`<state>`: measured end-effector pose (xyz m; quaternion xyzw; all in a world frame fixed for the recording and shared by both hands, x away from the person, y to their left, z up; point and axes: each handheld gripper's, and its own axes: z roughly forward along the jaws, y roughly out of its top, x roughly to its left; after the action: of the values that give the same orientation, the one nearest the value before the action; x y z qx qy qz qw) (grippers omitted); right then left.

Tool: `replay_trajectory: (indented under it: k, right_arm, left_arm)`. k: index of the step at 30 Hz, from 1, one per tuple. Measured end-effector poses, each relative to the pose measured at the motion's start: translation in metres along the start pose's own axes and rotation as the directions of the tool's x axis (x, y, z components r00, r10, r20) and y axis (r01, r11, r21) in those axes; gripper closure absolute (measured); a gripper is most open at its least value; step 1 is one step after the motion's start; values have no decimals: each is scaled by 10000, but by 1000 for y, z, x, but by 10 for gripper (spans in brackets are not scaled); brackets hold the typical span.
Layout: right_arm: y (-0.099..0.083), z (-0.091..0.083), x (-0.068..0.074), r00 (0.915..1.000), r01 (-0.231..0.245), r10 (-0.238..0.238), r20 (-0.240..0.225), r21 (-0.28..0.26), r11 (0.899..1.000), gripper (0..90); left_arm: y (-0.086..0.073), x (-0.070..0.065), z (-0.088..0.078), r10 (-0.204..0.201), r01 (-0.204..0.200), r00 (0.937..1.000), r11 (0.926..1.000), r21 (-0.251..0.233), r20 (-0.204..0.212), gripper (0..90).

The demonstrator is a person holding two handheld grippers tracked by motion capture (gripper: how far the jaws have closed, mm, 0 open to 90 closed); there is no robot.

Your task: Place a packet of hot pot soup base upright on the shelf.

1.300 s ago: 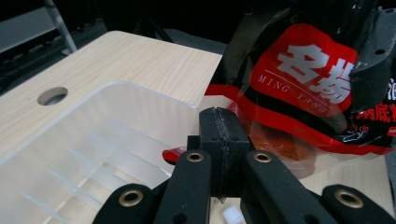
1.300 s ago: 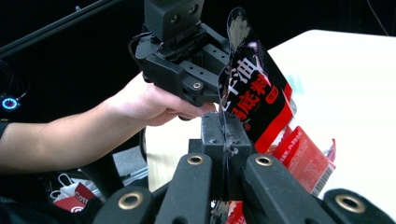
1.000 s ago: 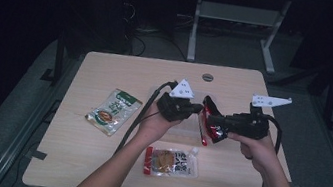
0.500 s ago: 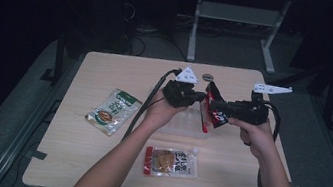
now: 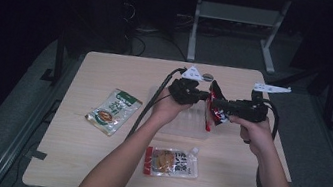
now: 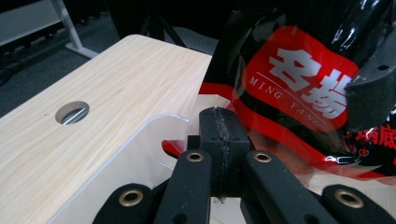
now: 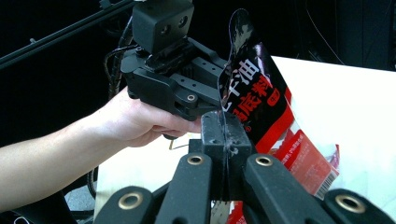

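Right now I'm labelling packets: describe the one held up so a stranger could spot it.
On the wooden table, look above the clear tray near the far edge. Between both grippers hangs the black-and-red pouch, glossy with white characters; the other two packets lie flat, one green, one clear.

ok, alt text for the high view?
Two hand-held grippers, left gripper and right gripper, clamp a red-and-black pouch between them above a clear tray. Two other packets, green and orange, lie on the wooden table.

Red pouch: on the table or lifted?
Lifted: both grippers, left and right, pinch the red pouch above the table.
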<state>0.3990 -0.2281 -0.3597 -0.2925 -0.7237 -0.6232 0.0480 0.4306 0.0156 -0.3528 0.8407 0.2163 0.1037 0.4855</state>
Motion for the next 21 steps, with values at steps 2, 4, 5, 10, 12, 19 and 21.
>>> replay_trajectory:
  k: [2, 4, 5, 10, 12, 19, 21]
  right_arm:
    - [-2, 0, -2, 10000, -56, 56, 23, 4, 10000, 899]
    - [-3, 0, -4, 9999, -90, 90, 85, 37, 10000, 899]
    - [-4, 1, -5, 9998, -162, 162, 103, 73, 9998, 899]
    - [-9, 3, -10, 9993, -279, 275, 271, 152, 9995, 899]
    - [-11, 4, -12, 9990, -313, 309, 323, 130, 9994, 899]
    - [-15, 7, -17, 9969, -416, 395, 675, 293, 9987, 897]
    - [-16, 7, -18, 9961, -455, 430, 770, 305, 9985, 895]
  left_arm:
    - [-1, 0, 3, -33, 33, 10000, 10000, 64, -2, 899]
    - [-3, 0, 5, -38, 38, 10000, 9999, 162, -7, 899]
    - [-4, 1, 6, -41, 41, 10000, 9998, 201, 7, 899]
    - [-9, 3, 12, -181, 181, 9998, 9993, 321, 17, 899]
    - [-11, 4, 13, -205, 204, 9998, 9991, 372, 33, 899]
    - [-16, 5, 18, -249, 243, 9997, 9978, 610, 90, 899]
    - [-17, 5, 19, -268, 260, 9996, 9976, 642, 115, 899]
